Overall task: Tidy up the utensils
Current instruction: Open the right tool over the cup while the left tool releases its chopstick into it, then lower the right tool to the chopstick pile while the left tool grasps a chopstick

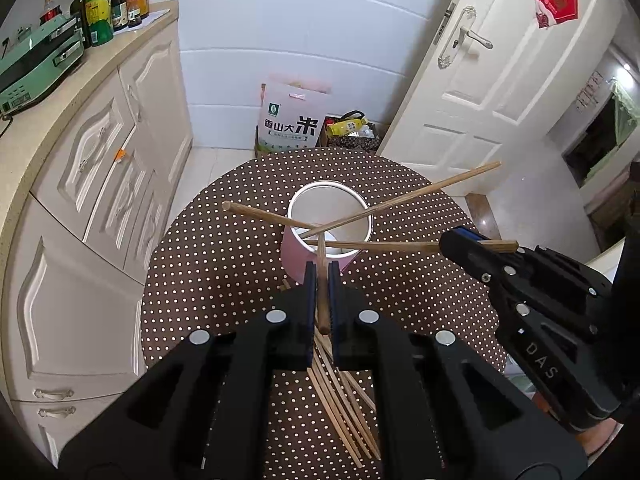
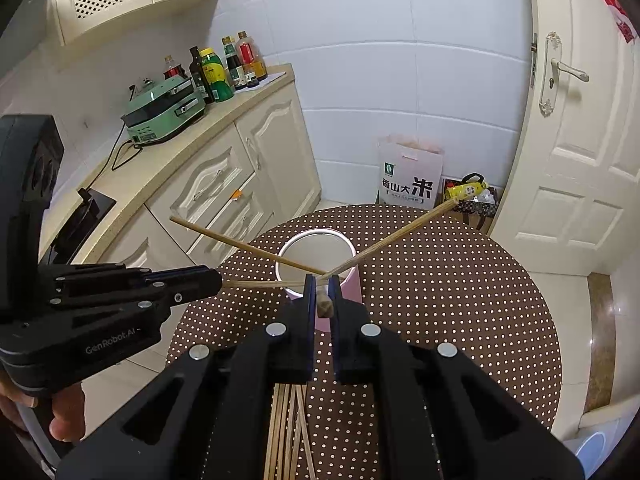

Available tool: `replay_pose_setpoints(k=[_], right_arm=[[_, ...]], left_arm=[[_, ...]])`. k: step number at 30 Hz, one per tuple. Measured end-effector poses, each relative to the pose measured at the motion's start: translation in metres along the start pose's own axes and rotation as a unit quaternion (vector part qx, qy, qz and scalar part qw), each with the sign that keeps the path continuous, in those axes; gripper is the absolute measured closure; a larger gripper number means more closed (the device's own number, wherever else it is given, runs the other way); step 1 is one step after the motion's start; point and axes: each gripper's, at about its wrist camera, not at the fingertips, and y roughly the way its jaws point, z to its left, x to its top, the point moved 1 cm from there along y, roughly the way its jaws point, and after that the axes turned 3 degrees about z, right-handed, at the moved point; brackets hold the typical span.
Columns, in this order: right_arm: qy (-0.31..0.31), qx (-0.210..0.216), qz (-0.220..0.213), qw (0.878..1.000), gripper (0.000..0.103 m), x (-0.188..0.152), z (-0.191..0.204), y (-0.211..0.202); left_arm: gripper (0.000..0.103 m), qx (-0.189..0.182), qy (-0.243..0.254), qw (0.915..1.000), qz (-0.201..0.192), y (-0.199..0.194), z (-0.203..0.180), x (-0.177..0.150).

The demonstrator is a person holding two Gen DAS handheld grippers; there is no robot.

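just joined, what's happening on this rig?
A person is sorting chopsticks into a pink cup on the dotted table. The left gripper and right gripper are each shut on a chopstick with its tip over the cup. Two chopsticks already lean in it; more chopsticks lie loose on the table.

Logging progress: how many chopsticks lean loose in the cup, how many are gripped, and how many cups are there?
Chopsticks leaning in cup: 2
Chopsticks gripped (left gripper, right gripper): 2
Cups: 1
Total: 5, pile on table left out
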Motion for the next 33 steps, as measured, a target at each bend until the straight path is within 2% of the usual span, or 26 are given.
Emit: replay_pose_setpoints(k=[1, 2, 3, 4, 5, 7, 9, 16, 20, 26, 33], right_arm=[[0.002, 0.002, 0.0, 1.0, 0.097, 0.0, -0.001, -0.001], [0.003, 0.002, 0.0, 1.0, 0.097, 0.0, -0.001, -0.001], [0.004, 0.002, 0.001, 1.0, 0.096, 0.001, -0.001, -0.002], [0.006, 0.004, 0.001, 1.0, 0.093, 0.001, -0.002, -0.003], [0.008, 0.003, -0.001, 1.0, 0.092, 0.002, -0.003, -0.004], [0.013, 0.004, -0.005, 1.0, 0.083, 0.003, -0.004, -0.008], [0.018, 0.005, -0.009, 1.0, 0.079, 0.003, -0.005, -0.011], [0.019, 0.011, -0.013, 1.0, 0.077, -0.007, -0.006, -0.023], [0.009, 0.015, -0.005, 1.0, 0.077, -0.02, -0.003, -0.024], [0.002, 0.023, 0.034, 0.999, 0.077, -0.046, -0.002, -0.008], [0.001, 0.036, 0.086, 0.996, 0.077, -0.069, 0.001, 0.022]], left_arm=[[0.091, 0.0, 0.0, 1.0, 0.002, 0.001, 0.0, -0.001], [0.074, 0.001, -0.001, 1.0, 0.005, 0.001, 0.0, -0.002], [0.048, 0.003, -0.003, 1.0, 0.004, 0.001, 0.001, -0.002], [0.044, 0.005, -0.006, 1.0, -0.006, -0.002, 0.002, -0.004], [0.044, 0.004, -0.007, 0.9998, -0.016, -0.005, 0.002, -0.004], [0.044, 0.003, -0.01, 0.9999, -0.013, -0.006, 0.004, -0.005], [0.044, 0.003, -0.012, 0.9998, -0.016, -0.007, 0.005, -0.007], [0.043, -0.006, -0.04, 0.9977, -0.055, -0.017, 0.02, -0.025], [0.04, -0.007, -0.051, 0.9966, -0.065, -0.015, 0.024, -0.039], [0.04, -0.01, -0.072, 0.9966, -0.039, 0.006, 0.03, -0.065], [0.04, 0.002, -0.093, 0.9954, 0.022, 0.041, 0.035, -0.091]])
